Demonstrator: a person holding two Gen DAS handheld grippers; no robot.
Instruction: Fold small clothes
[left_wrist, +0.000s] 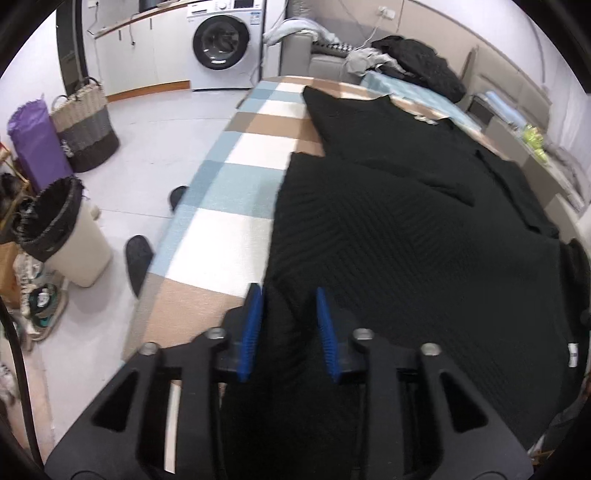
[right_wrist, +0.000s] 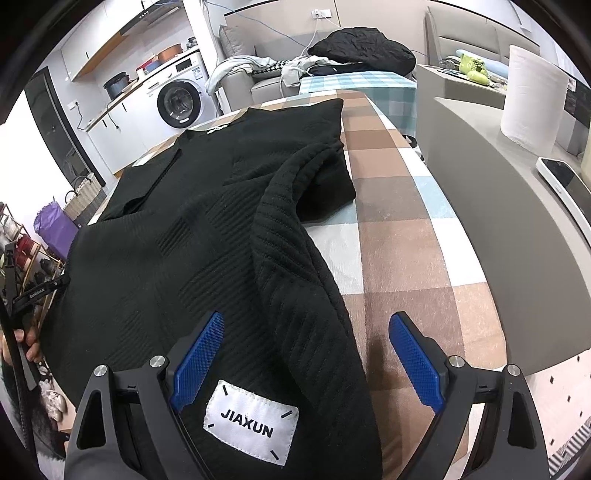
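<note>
One black sweater (right_wrist: 207, 206), two tongs (left_wrist: 290, 332) (right_wrist: 306, 363), one washing machine (left_wrist: 221, 44)

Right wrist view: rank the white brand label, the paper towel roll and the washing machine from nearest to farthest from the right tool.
1. White brand label, on the black sweater between the right tool's fingers.
2. Paper towel roll, upper right on the grey counter.
3. Washing machine, far back left.
</note>
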